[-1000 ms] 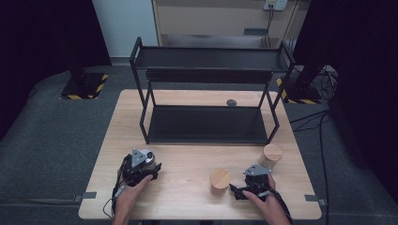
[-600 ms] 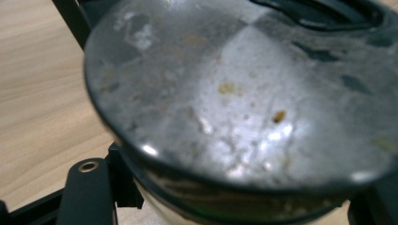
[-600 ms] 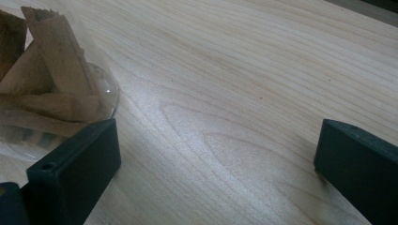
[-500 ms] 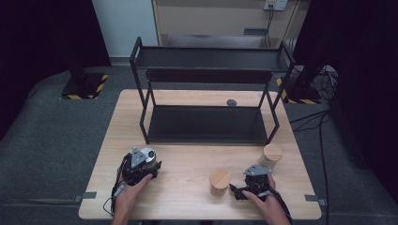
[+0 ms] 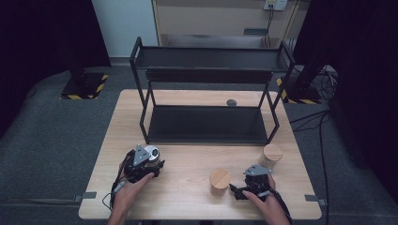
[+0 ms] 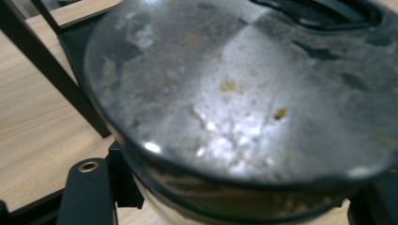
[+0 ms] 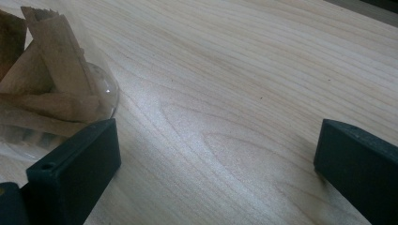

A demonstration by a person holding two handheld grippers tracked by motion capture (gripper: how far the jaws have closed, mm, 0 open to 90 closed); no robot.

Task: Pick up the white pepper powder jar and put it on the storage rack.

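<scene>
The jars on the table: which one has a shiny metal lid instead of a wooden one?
The jar with the metal lid at the left, held in the left gripper. The other two jars on the right have round wooden lids.

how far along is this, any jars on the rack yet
Nothing looks done: both shelves of the black rack hold no jars. In hand: the left tool is closed around a metal-lidded jar on the table. Left: the right tool sits open beside a wood-lidded jar, and another wood-lidded jar waits nearby.
</scene>
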